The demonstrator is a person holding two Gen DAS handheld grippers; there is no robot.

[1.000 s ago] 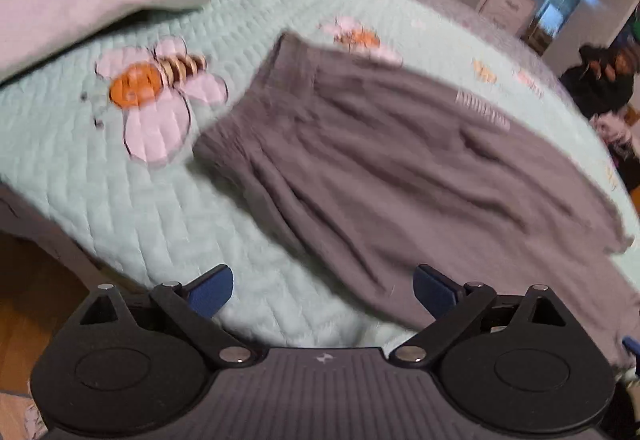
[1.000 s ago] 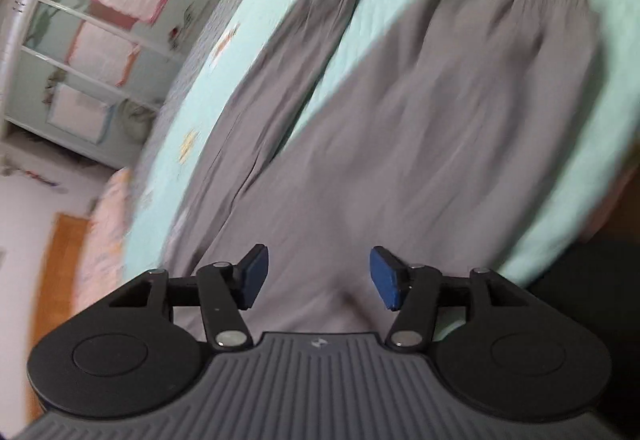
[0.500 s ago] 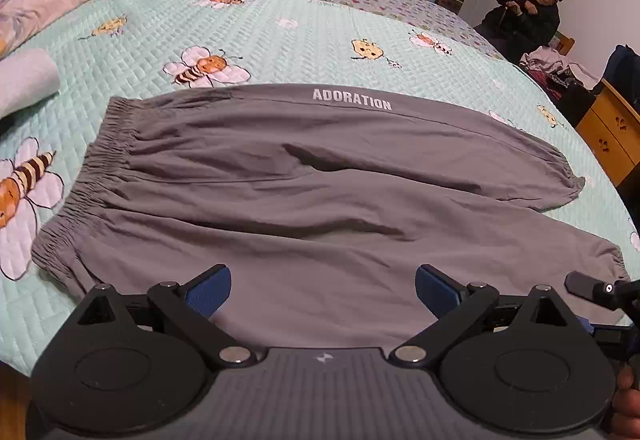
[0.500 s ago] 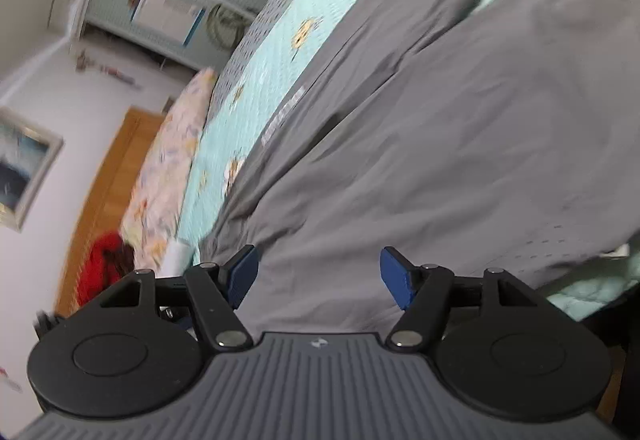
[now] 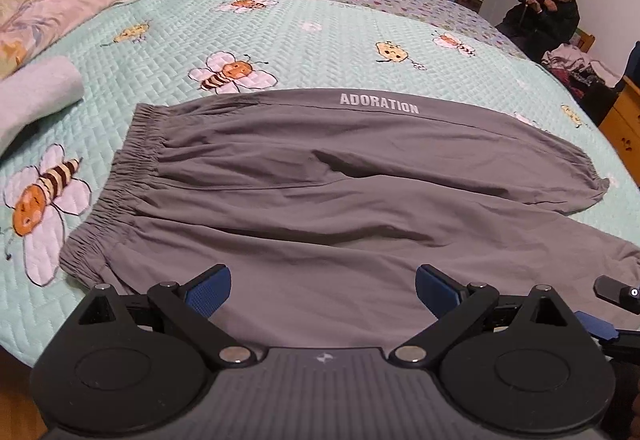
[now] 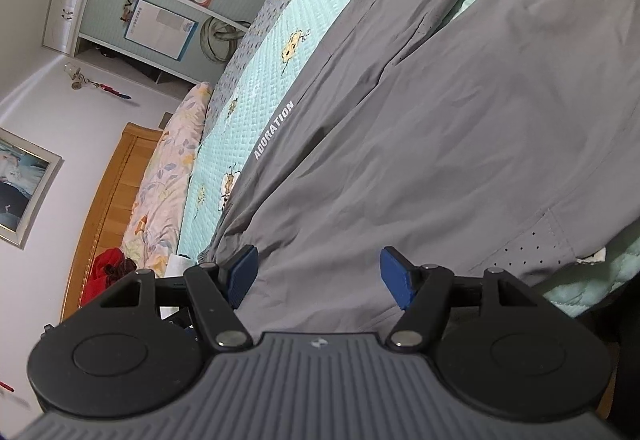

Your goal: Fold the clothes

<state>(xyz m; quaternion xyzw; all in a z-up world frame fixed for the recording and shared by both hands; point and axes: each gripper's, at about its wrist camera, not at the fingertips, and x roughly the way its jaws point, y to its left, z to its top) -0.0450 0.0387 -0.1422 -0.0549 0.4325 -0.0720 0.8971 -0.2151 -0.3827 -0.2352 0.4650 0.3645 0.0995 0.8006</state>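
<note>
The likeliest slip from here is a pinch that takes only the top layer of the grey trousers (image 5: 320, 200): the cloth looks thin and smooth, so a shallow grip could lift one ply and leave the leg beneath behind, giving a skewed fold. The near leg also runs close to the near edge of the bed (image 5: 328, 36), and a drag toward that side could pull fabric over it.

The trousers lie spread flat on the mint quilted bedspread, elastic waistband (image 5: 120, 176) to the left, both legs running right with gathered cuffs, the far leg printed with white lettering. The legs lie side by side, parted toward the cuffs, with soft creases near the crotch; no fold shows.

The left gripper (image 5: 323, 290) hovers over the near leg, jaws spread wide and holding nothing. The right gripper (image 6: 318, 276) hangs over the same leg further right, likewise released and empty.
</note>
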